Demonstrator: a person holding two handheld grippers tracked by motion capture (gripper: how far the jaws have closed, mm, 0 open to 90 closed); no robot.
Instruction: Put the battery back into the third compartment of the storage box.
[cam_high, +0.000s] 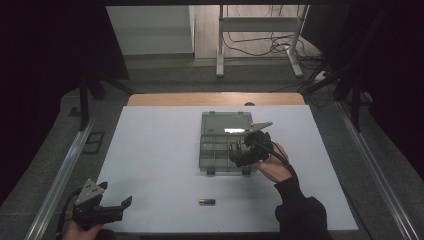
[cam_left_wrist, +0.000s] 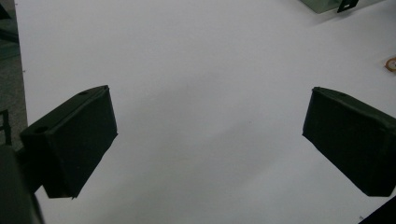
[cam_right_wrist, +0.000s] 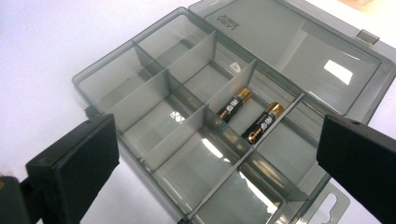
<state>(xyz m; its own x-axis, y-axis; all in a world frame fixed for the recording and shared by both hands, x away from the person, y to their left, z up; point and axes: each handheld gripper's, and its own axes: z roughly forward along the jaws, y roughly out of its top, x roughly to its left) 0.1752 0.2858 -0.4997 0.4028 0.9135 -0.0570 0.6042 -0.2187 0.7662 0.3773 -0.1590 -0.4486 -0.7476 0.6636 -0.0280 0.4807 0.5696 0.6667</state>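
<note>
A: From the high view, where do things lie?

B: The smoky grey clear-plastic compartment box (cam_high: 225, 142) sits open mid-table, lid laid back. The right hand-held gripper (cam_high: 239, 151) hovers over its right side. 1 small black-and-gold cylinder battery (cam_high: 206, 202) lies alone on the white table (cam_high: 150, 165), nearer the person. The left hand-held gripper (cam_high: 120, 206) rests at the table's near left corner, well apart from the battery.

A: And the left gripper view?

B: Its jaws stand wide with nothing between them, just bare table below; a corner of the box (cam_left_wrist: 327, 4) shows at the top edge.

A: The right gripper view?

B: Jaws wide too, empty, above the box (cam_right_wrist: 154, 93). 2 batteries (cam_right_wrist: 235, 104) already lie side by side in 1 middle compartment.

A: How will the loose battery handle?

B: I judge it light, stiff and smooth, so it may roll or slip. Best pinched across the middle of its barrel, jaws square to its length.
</note>
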